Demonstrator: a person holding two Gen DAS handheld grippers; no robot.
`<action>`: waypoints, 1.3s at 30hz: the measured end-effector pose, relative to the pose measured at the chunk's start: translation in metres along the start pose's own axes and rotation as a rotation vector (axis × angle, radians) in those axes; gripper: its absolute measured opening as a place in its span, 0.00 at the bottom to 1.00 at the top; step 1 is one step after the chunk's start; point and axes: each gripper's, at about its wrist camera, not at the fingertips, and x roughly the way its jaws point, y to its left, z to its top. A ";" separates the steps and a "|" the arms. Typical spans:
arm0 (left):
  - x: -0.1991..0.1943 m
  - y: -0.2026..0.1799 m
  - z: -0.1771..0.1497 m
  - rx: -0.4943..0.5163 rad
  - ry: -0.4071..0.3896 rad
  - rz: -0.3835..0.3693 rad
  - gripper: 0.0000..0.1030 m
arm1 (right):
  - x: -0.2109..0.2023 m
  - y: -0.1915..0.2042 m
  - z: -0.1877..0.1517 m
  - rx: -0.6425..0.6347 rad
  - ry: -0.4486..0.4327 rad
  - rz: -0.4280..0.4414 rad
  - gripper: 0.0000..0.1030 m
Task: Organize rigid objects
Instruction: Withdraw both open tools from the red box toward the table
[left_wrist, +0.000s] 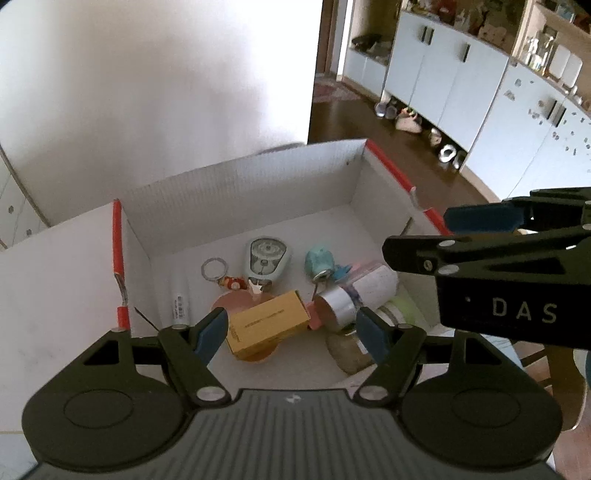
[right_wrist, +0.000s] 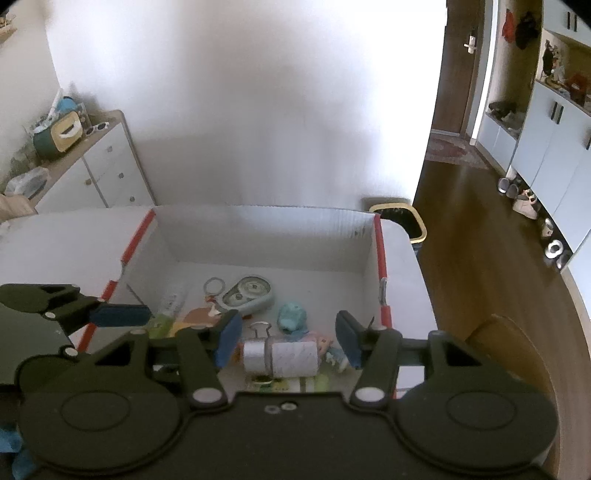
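Left wrist view, jar (left_wrist: 347, 350) half hidden

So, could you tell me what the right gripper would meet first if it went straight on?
Probably the white cylinder with the silver cap, lying in the box between the open right gripper's fingers; depth is uncertain.

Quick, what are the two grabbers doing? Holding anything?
Left gripper: open, holding nothing.
Right gripper: open, nothing between its fingers.

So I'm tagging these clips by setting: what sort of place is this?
Most likely a home, near the entrance. Shoes lie on the wooden floor under white cabinets, and a door stands at the far end.
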 end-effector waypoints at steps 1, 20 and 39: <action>-0.003 -0.001 -0.001 0.002 -0.005 -0.004 0.74 | -0.004 0.002 -0.001 0.005 -0.005 0.000 0.55; -0.080 0.008 -0.042 0.039 -0.128 -0.078 0.74 | -0.079 0.026 -0.034 0.076 -0.113 0.048 0.71; -0.128 0.013 -0.097 0.069 -0.203 -0.161 0.78 | -0.135 0.049 -0.103 0.129 -0.177 0.083 0.89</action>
